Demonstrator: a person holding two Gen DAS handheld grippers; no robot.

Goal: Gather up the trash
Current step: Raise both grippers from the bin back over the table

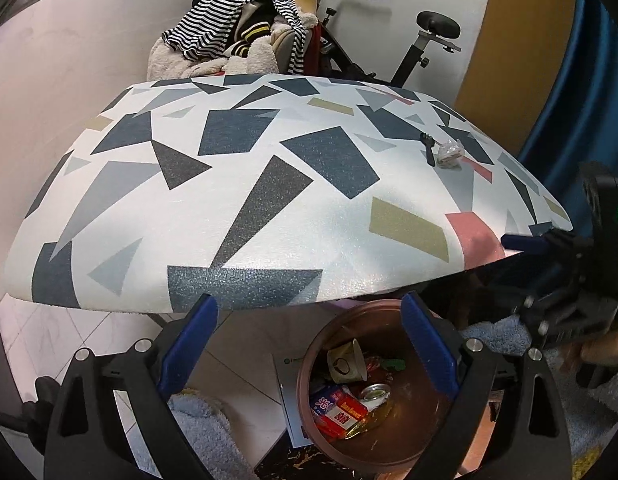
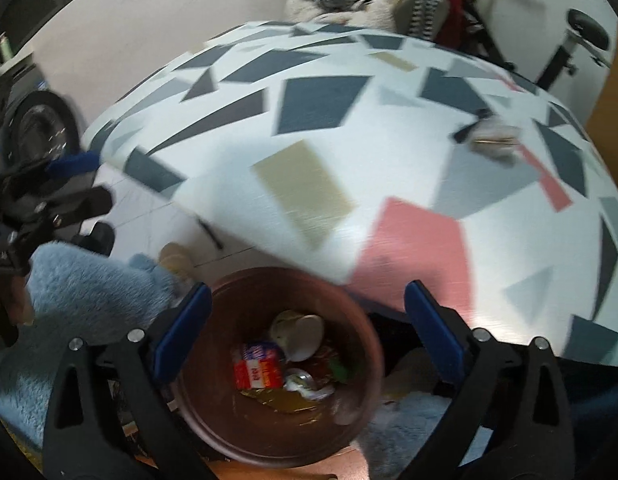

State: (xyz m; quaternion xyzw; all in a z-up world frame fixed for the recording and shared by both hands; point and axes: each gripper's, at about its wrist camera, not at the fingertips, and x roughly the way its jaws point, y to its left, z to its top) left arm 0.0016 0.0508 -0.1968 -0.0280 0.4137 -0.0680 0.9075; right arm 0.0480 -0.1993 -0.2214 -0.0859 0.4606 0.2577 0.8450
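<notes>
Bin (image 2: 349, 312), brown and round, sits on the floor below the near edge of the surface (image 1: 269, 184). It already holds a paper cup (image 1: 347, 360), a crushed can (image 1: 375, 394), a red-and-white packet (image 1: 341, 410) and some gold foil. Judging by that, most of the collecting looks done.

Left on the surface: a black plastic fork (image 1: 427, 148) and a crumpled clear wrapper (image 1: 449, 154), touching or just beside each other, toward the far right part of the top. Nothing else loose shows there.

Fork's long axis runs roughly from the far side toward you, tilted slightly; tines at the far end, handle nearer the edge. Wrapper is a shapeless wad with no clear axis. In the right wrist view both are blurred.

Your left gripper (image 1: 309, 340) has its jaws spread wide, nothing between them, aimed over the bin. Your right gripper (image 2: 309, 320) is the same: jaws wide apart, empty, above the bin mouth.

Remaining, as I judge it: reach your right gripper to that pair and bring them to the bin.
</notes>
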